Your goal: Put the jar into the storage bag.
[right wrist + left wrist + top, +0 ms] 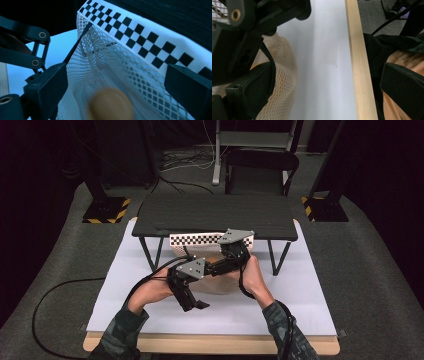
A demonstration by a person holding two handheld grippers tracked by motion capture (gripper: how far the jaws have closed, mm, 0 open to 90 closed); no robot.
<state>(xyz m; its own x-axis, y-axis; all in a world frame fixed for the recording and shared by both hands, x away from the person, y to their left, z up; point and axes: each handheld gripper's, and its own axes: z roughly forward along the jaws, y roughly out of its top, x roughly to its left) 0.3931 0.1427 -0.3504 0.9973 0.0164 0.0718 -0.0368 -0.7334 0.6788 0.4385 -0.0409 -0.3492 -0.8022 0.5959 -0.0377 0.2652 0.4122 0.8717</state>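
Lying on white tabletop (150,285), just before low black stand (215,215): mesh bag (112,65), checkered rim (150,42) facing away.
Left tool (192,302): resting beside bag, jaws parted, gripping nothing.
Right tool (115,82): hovering at bag mouth, jaws spread wide.
Sitting blurred inside: brown round item (111,105).
Judging bag light, limp, snag-prone; gripping best at stiffer rim band.
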